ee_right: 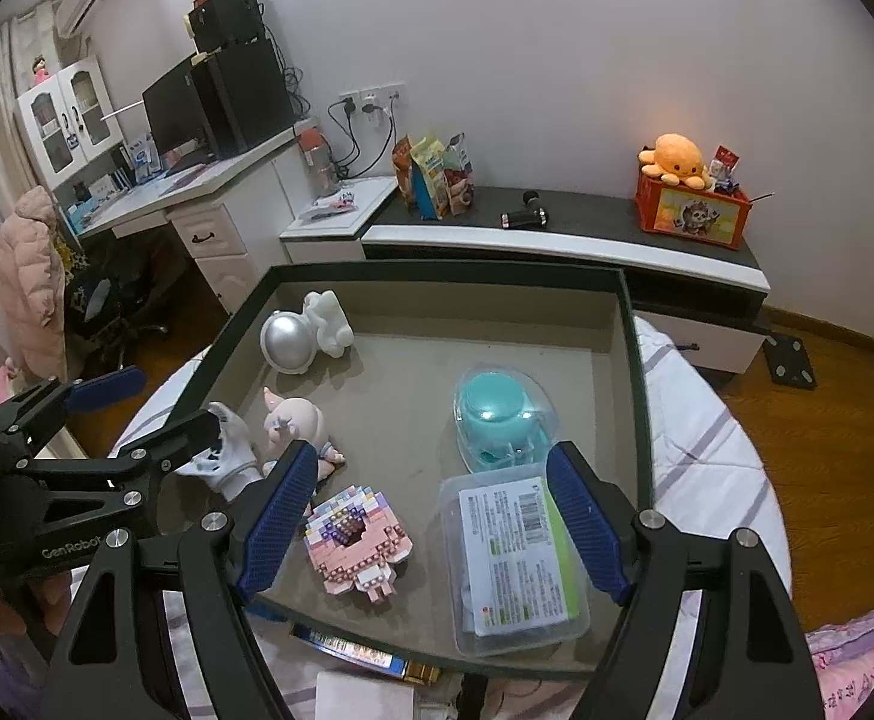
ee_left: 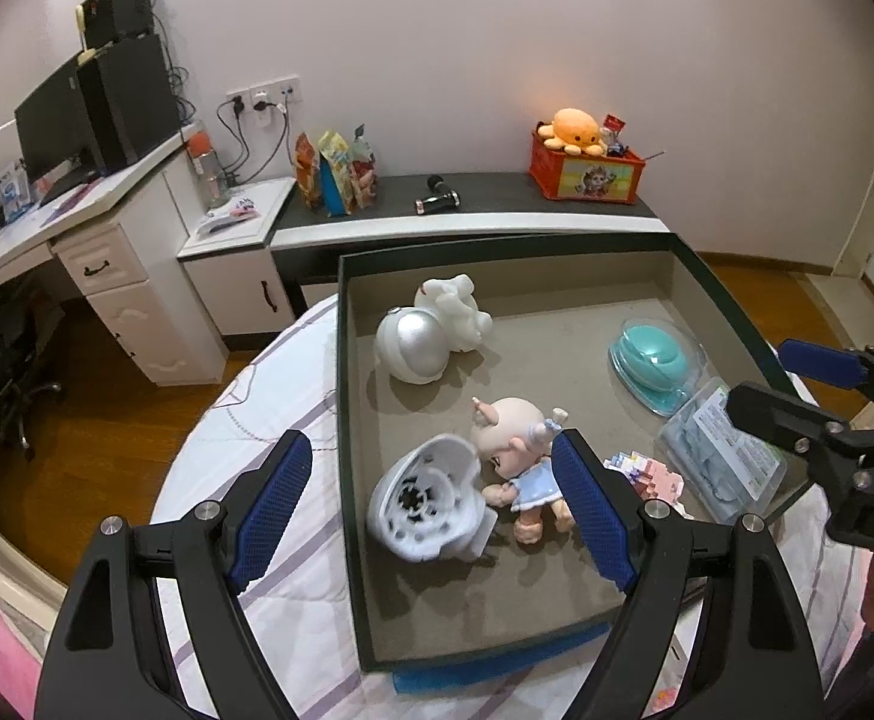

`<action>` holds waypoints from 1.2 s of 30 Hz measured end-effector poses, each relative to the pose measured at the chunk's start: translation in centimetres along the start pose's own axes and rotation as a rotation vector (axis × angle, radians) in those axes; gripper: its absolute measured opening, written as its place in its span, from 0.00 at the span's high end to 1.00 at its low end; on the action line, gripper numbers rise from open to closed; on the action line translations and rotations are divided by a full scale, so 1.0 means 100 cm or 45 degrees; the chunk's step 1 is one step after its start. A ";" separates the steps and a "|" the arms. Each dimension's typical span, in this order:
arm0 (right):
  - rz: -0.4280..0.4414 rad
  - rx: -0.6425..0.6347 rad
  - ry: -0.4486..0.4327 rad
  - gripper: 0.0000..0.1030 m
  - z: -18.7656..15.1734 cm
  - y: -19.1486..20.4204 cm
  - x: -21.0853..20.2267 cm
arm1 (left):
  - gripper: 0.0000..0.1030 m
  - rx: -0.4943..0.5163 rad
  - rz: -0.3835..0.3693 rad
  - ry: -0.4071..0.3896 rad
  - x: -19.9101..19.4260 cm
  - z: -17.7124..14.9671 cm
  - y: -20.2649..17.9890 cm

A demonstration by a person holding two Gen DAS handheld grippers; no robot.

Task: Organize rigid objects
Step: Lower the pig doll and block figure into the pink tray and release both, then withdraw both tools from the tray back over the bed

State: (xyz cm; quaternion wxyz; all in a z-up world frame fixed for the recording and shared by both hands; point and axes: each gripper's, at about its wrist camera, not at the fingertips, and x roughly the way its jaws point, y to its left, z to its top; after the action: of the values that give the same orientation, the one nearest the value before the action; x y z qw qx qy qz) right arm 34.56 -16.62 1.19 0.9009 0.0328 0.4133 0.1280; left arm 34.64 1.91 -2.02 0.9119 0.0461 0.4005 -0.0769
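Blue-padded, both the left hand-held gripper (ee_left: 431,504) and right hand-held gripper (ee_right: 431,516) gape, empty, above the tray (ee_left: 353,360).

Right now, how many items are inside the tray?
6. Astronaut figure far left; doll and white shell piece near left; teal item in clear blister far right; pink block model near centre; clear labelled box near right. Nothing seems hidden.
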 end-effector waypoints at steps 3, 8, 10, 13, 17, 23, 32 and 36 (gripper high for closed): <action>-0.015 -0.003 -0.027 0.22 -0.002 0.003 -0.020 | 0.19 -0.010 0.005 -0.019 -0.017 -0.002 -0.001; -0.029 -0.030 -0.108 0.22 -0.013 0.013 -0.066 | 0.19 -0.008 0.020 -0.095 -0.066 -0.015 -0.004; -0.034 -0.045 -0.147 0.22 -0.022 0.020 -0.093 | 0.19 -0.016 0.019 -0.120 -0.086 -0.023 -0.004; -0.049 -0.063 -0.195 0.22 -0.035 0.028 -0.125 | 0.18 -0.031 0.027 -0.159 -0.120 -0.038 -0.003; -0.060 -0.077 -0.266 0.22 -0.066 0.044 -0.175 | 0.18 -0.025 0.081 -0.251 -0.165 -0.066 -0.008; -0.056 -0.052 -0.286 0.22 -0.110 0.057 -0.211 | 0.17 -0.004 0.087 -0.286 -0.206 -0.111 -0.021; -0.043 0.024 -0.325 0.20 -0.171 0.065 -0.239 | 0.12 -0.048 0.075 -0.318 -0.243 -0.177 -0.034; -0.033 0.066 -0.315 0.20 -0.185 0.064 -0.241 | 0.11 -0.041 0.094 -0.323 -0.251 -0.189 -0.037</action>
State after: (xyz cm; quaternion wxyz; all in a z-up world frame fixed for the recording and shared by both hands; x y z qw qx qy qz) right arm 4.29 -17.53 7.83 0.9455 0.0663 0.3025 0.1005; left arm 3.59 3.58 3.66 0.9580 0.0359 0.2813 -0.0420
